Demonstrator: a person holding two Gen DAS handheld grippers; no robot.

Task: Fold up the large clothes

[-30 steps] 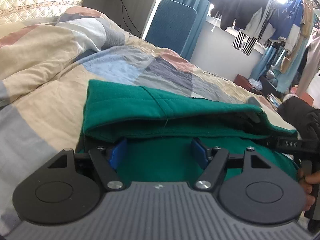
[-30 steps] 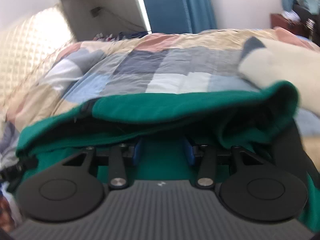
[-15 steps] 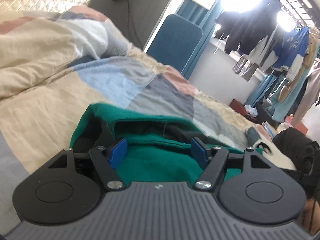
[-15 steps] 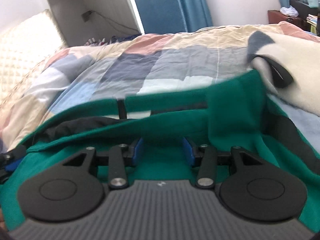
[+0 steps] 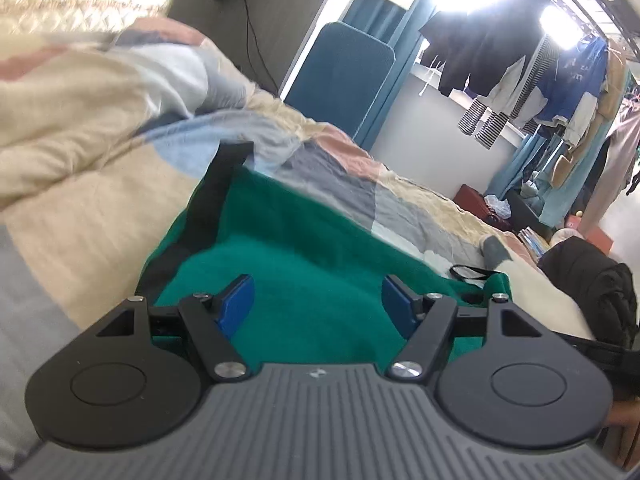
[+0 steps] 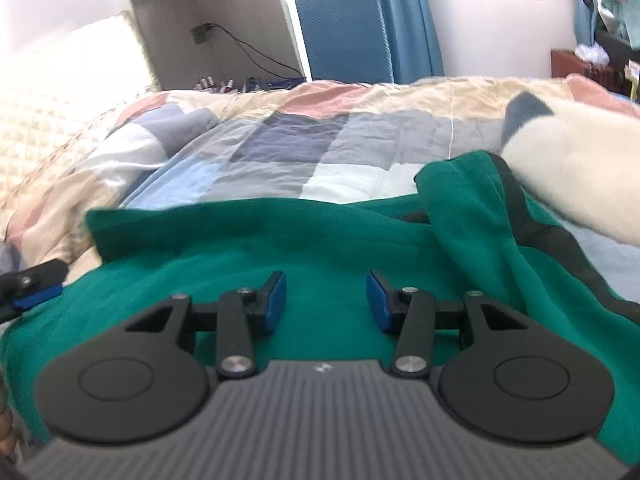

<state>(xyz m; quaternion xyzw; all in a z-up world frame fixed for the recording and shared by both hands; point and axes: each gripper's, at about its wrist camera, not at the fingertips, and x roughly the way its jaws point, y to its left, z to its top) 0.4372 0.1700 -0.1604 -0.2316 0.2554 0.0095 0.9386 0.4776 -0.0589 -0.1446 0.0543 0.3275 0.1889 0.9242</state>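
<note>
While the patchwork duvet fills the upper half of both views, the green garment lies on it across the lower centre. I judge it soft, thick and limp; grip at a hem or its black-trimmed edge. Open bedding lies beyond its far edge. My left gripper stands wide open, my right gripper partly open; neither pinches cloth.

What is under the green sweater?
The green sweater lies on a patchwork quilt, which shows all around it. The part of the quilt right beneath is covered.
</note>
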